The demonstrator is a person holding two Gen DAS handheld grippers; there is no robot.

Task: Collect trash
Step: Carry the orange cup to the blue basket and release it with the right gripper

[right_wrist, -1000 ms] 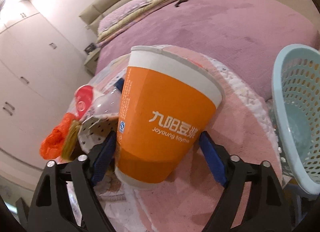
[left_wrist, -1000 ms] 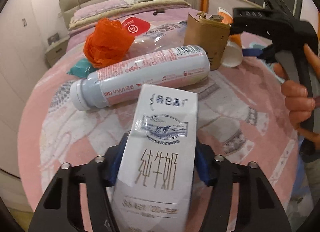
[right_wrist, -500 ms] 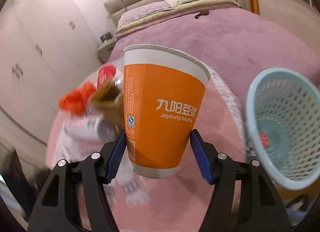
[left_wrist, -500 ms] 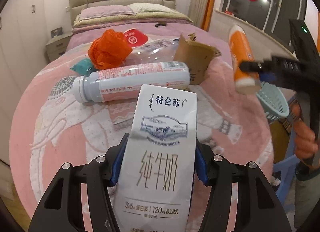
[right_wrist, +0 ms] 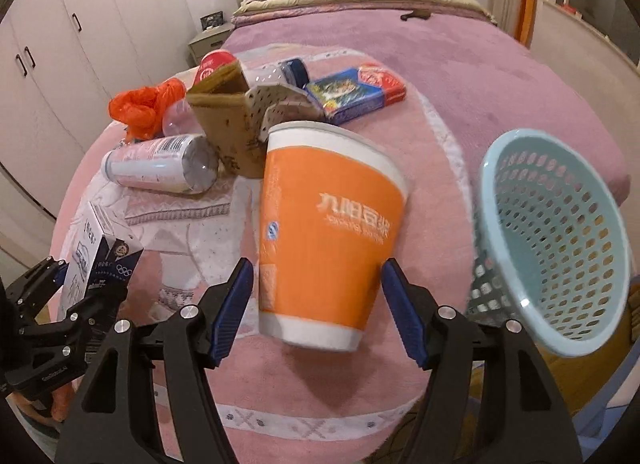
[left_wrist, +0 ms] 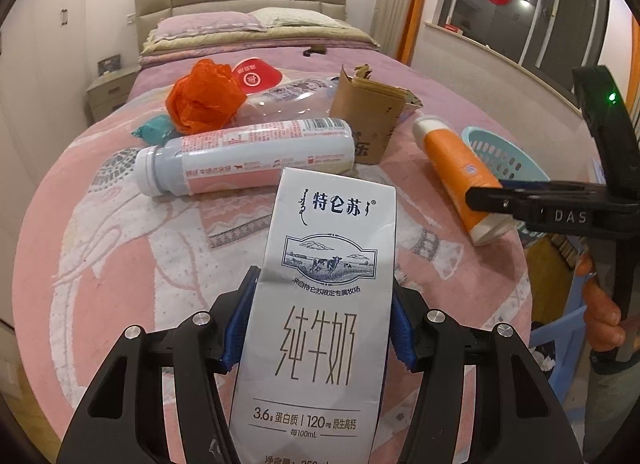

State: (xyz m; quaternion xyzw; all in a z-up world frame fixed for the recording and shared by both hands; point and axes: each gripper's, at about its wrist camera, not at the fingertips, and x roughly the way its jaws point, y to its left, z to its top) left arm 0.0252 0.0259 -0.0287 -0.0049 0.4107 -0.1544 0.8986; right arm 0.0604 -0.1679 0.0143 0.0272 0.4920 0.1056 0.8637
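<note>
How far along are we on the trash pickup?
Done: nothing shows inside the basket yet. In hand: the left claw grips the milk carton; the right claw has just been opening its jaws around the orange cup, which sits loose between them, short of the basket. Left on the blanket: the pink bottle, orange bag, cardboard and blue box.

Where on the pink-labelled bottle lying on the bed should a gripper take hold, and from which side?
Probably the middle of the label on the pink-labelled bottle, coming down from above with fingers across its round body. It lies on its side, base close to the cardboard sleeve, so endwise access looks poor.
</note>
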